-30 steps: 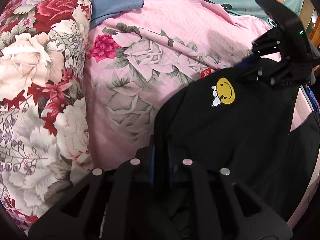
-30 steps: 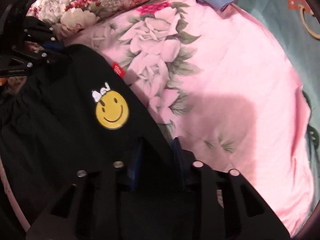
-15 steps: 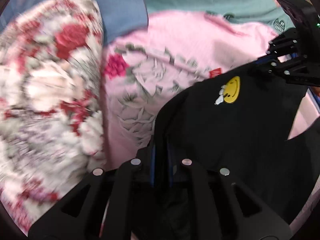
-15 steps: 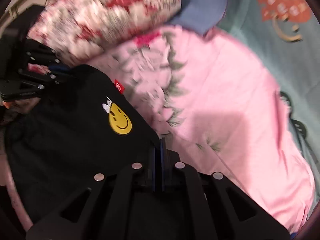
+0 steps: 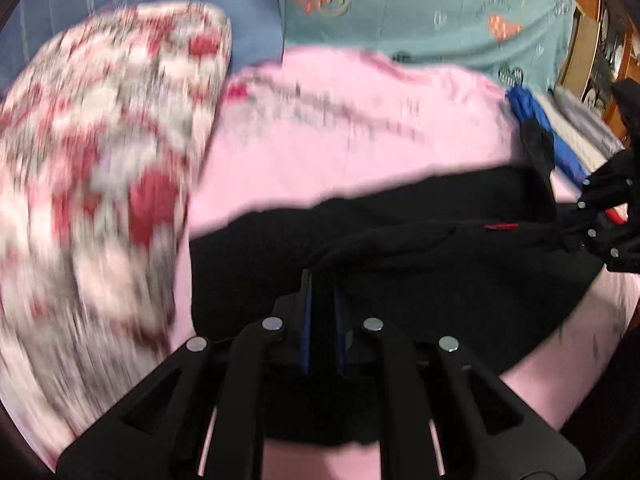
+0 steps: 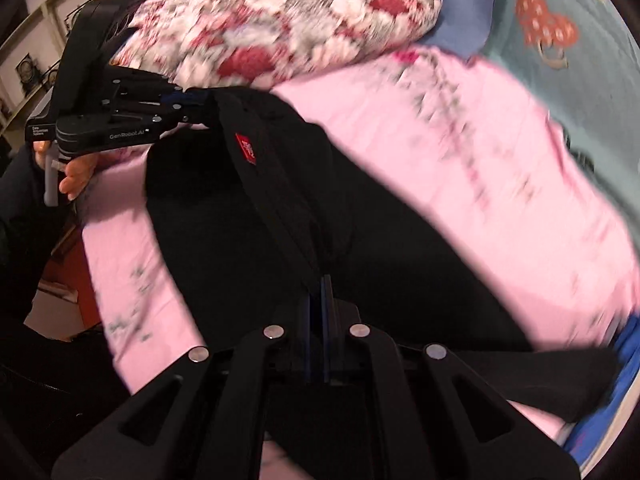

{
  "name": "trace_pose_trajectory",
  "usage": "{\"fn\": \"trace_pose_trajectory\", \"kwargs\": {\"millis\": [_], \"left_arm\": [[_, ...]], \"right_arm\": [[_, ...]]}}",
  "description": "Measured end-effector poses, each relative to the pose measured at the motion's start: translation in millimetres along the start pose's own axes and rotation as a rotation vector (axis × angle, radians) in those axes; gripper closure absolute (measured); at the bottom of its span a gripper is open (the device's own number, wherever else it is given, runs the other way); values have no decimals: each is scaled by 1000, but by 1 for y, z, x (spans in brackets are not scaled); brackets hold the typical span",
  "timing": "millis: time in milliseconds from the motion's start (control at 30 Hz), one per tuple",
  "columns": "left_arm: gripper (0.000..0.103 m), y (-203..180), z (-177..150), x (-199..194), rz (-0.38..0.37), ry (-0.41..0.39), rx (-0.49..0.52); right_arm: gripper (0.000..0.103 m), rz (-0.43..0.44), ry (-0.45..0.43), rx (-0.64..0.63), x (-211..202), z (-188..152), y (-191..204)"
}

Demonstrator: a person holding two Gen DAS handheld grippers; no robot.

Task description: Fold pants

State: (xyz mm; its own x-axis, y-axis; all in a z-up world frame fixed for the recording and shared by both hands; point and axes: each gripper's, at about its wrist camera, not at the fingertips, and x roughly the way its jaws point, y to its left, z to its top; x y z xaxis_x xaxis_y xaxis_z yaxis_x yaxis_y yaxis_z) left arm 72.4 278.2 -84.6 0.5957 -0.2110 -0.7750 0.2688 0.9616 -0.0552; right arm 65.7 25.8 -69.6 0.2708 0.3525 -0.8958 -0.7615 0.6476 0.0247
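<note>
From the left wrist camera, the left tongs (image 5: 322, 292) sit clamped on a bunched edge of the black pants (image 5: 400, 280), blue pads pressed against a ridge of dark cloth. The garment lies across the pink floral bedspread (image 5: 340, 140), its raised edge running in a taut line toward the right tongs (image 5: 568, 236) at the frame's right, which grip the other end of that same edge. A small red label (image 5: 501, 225) shows on the lifted fold. The red-and-white floral pillow (image 5: 100, 160) smears with motion blur at left; a teal sheet with heart prints (image 5: 420, 12) fills the background.

From the right wrist camera, the right tongs (image 6: 320, 292) are closed tight on black fabric, the pads nearly meeting over a thin pinch of cloth. The pants (image 6: 280, 240) stretch away from them toward the left tongs (image 6: 196, 100), held in a person's hand (image 6: 74, 172) and pinched on the far corner beside the red label (image 6: 245, 148). The lower part of the garment rests flat on the bedspread (image 6: 500, 160), one dark strip trailing toward the bed's right edge over blue bedding (image 6: 628, 360).

Judging by the lifted edge held at both ends, a fold appears to be mid-carry: one layer is raised above the layer lying on the bed but not yet laid down. Setting it down, smoothing, and probably at least one further fold seem to remain.
</note>
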Motion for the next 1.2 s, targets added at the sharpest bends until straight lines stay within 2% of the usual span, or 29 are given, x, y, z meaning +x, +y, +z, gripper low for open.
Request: {"fn": "trace_pose_trajectory", "kwargs": {"millis": [100, 200, 433, 633, 700, 733, 767, 800, 833, 867, 933, 967, 1000, 1100, 1133, 1167, 1200], "left_arm": [[98, 6, -30, 4, 4, 41, -39], [99, 13, -46, -3, -12, 33, -76], [99, 10, -54, -2, -10, 32, -72], [93, 6, -66, -7, 11, 54, -53], [71, 5, -70, -21, 6, 41, -68], [51, 5, -71, -30, 11, 22, -73], [43, 2, -72, -42, 16, -13, -73], [42, 0, -71, -51, 15, -40, -67], [41, -5, -67, -61, 5, -75, -65], [41, -8, -64, -66, -3, -94, -67], [41, -16, -52, -72, -28, -141, -78], [41, -21, -43, -69, -40, -160, -96], [41, -24, -37, -63, -47, -160, -109], [47, -29, -29, -32, -70, -115, -191], [65, -29, -30, -16, -72, -74, -228], [90, -29, -32, -6, -70, -42, -248], [97, -29, -36, 7, -71, 1, -270]], "right_arm": [[99, 6, -9, 58, 14, -22, 18], [99, 12, -12, 96, 24, -32, 27], [99, 22, 25, 83, 43, -42, 39], [97, 27, 42, 74, 48, -46, 43], [83, 52, 59, 58, 39, -45, 47], [78, 116, 60, 49, 29, -44, 50], [65, 142, 41, 45, 20, -42, 52], [60, 152, 9, 41, 11, -40, 54], [60, 154, -18, 41, 3, -36, 54], [61, 155, -46, 61, -2, -31, 51], [86, 121, -58, 94, 5, -22, 45], [103, 97, -52, 102, 13, -20, 43], [103, 84, -45, 111, 21, -18, 42], [103, 114, 40, 160, 55, -22, 39], [103, 127, 66, 175, 63, -26, 39], [103, 125, 48, 185, 61, -28, 39], [102, 129, 55, 195, 58, -30, 36]]}}
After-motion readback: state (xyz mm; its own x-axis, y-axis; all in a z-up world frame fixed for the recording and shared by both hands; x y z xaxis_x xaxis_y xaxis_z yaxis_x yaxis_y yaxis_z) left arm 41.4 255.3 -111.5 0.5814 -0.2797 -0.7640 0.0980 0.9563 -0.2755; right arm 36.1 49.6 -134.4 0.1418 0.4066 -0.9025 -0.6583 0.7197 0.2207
